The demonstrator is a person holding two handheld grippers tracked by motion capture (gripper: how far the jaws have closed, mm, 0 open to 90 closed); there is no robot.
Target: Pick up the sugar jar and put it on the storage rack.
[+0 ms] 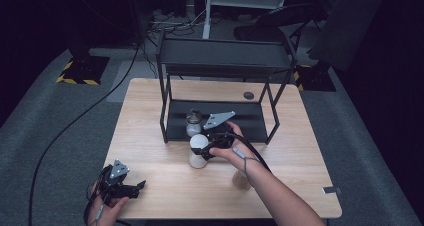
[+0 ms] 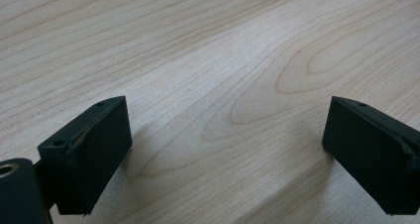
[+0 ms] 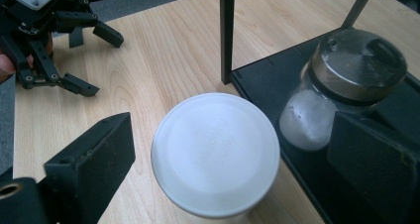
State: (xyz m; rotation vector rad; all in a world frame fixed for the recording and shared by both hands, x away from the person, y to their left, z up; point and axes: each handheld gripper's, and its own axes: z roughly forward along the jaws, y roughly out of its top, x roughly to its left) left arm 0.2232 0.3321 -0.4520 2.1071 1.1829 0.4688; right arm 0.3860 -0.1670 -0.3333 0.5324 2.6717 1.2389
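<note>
High view, right hand-held gripper (image 1: 202,151) reaching forward, jaws apart around white-lidded jar (image 1: 198,151), not clamped.

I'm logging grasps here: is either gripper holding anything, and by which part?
Nothing is held. The right gripper stands open above the white-lidded round jar, pads clear of it. The left gripper is open over the bare wooden table.

I can read no word, brand, number or sign anywhere; the white lid (image 3: 215,153) between my right gripper's jaws carries faint raised lettering near its centre, running out toward three o'clock, too shallow and blurred to make out.
</note>
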